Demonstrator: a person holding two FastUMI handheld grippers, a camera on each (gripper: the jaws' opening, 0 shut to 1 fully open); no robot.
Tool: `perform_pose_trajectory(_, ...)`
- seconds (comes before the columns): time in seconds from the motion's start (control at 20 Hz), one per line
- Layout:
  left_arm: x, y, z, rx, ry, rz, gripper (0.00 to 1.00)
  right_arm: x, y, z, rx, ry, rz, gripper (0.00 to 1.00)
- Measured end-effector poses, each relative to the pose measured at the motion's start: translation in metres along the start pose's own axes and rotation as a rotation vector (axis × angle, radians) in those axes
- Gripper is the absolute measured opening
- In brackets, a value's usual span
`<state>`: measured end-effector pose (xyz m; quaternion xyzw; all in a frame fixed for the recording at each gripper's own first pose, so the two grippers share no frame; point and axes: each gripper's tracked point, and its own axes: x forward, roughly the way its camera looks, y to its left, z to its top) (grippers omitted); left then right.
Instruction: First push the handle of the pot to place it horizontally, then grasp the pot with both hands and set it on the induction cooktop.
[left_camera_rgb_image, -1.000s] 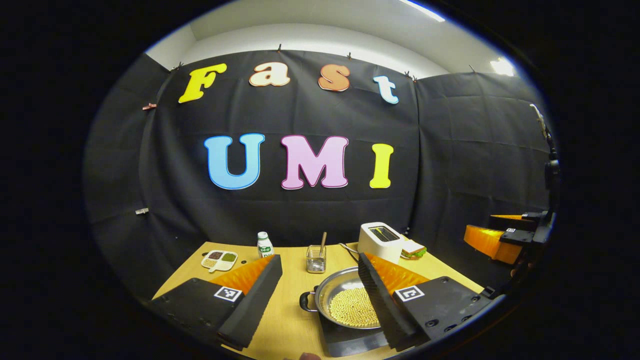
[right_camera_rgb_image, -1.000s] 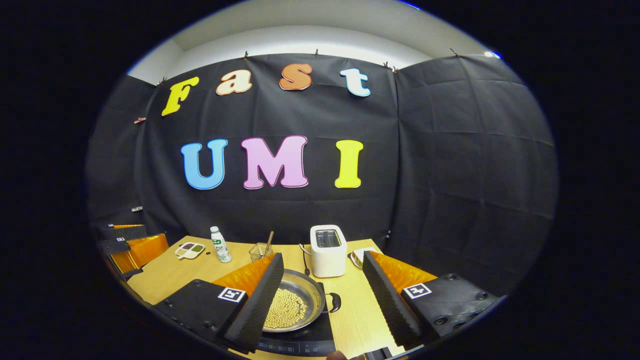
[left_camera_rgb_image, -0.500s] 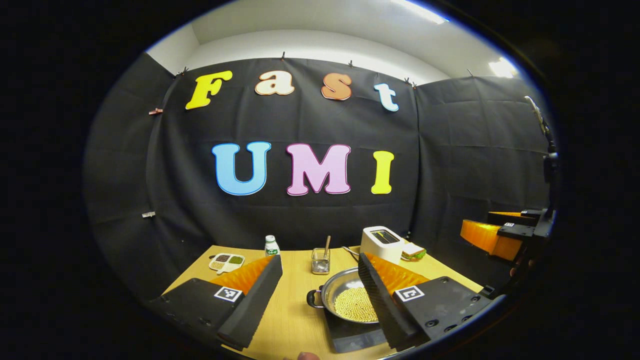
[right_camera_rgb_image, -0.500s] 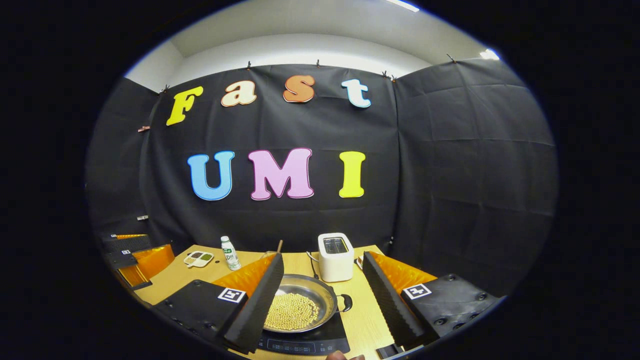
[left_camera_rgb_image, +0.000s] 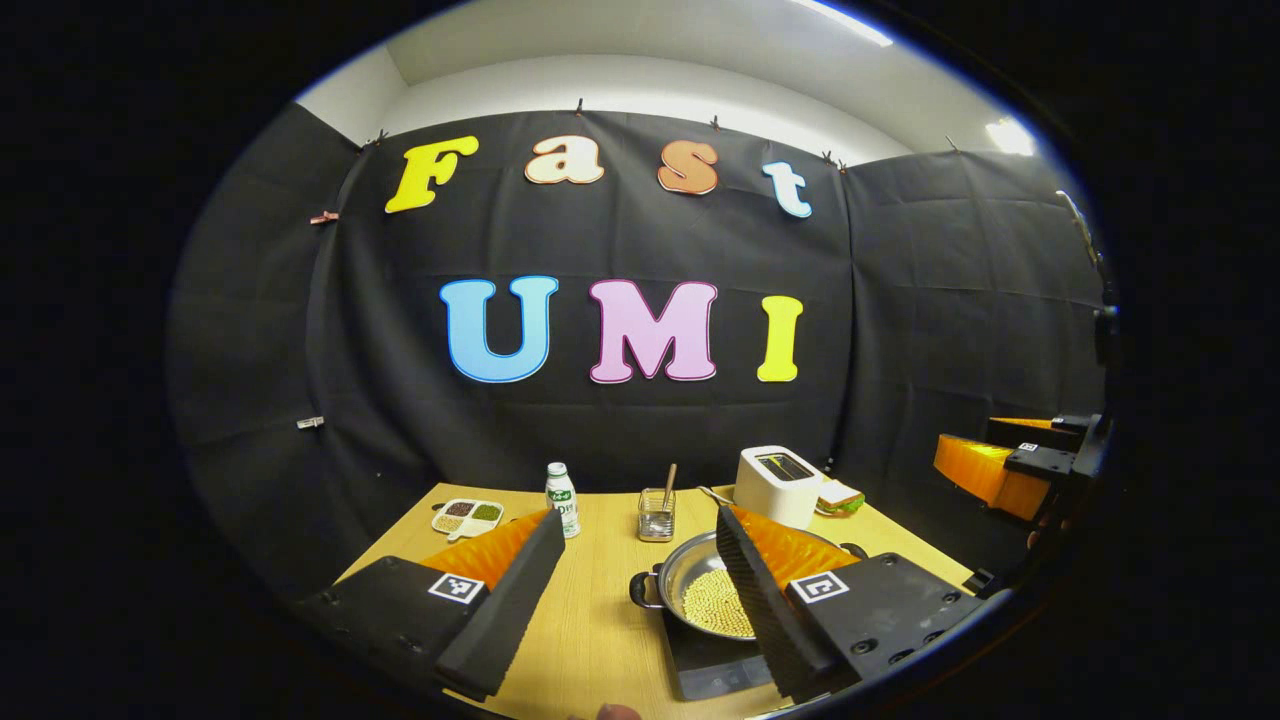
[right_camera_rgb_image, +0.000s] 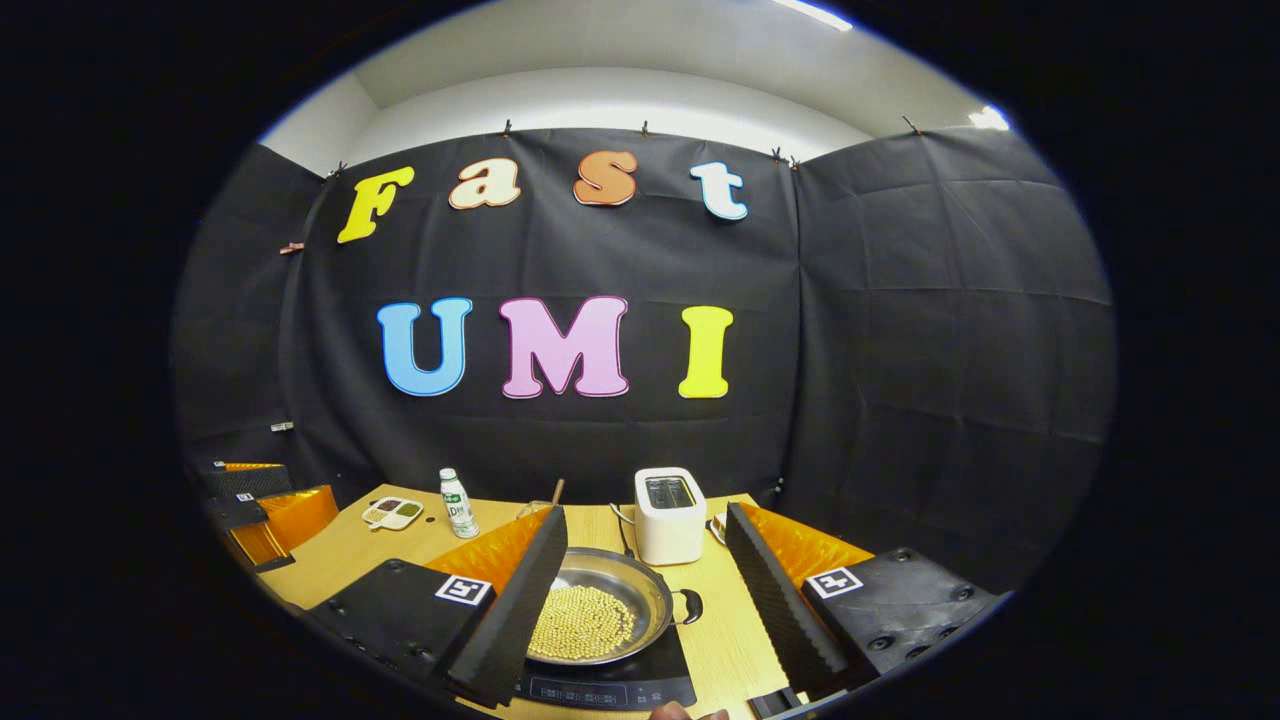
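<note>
Behind pot (right_camera_rgb_image: 598, 618): toaster (right_camera_rgb_image: 669, 515), bottle (right_camera_rgb_image: 458, 503).

Silver pot (right_camera_rgb_image: 600, 605) of yellowish beans, black cooktop (right_camera_rgb_image: 610, 688), white toaster (right_camera_rgb_image: 669, 515), perhaps light-wood table (right_camera_rgb_image: 345, 550)

the left gripper (left_camera_rgb_image: 632, 585) is drawing back from the pot (left_camera_rgb_image: 700, 595), which is looking smaller and sitting farther right in the left gripper view. in the right gripper view the right gripper (right_camera_rgb_image: 642, 590) is pulling away too, showing more of the induction cooktop (right_camera_rgb_image: 610, 688).
</note>
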<state>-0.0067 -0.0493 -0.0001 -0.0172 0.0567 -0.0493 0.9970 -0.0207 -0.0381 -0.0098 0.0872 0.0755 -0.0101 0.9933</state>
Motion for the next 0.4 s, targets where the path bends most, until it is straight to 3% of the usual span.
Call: perform_pose_trajectory(0.4, -0.0002, 0.0065, -0.002, 0.007, 0.006, 0.01, 0.95, -0.0028, 0.0067, -0.0007, -0.009, 0.009, 0.015, 0.98)
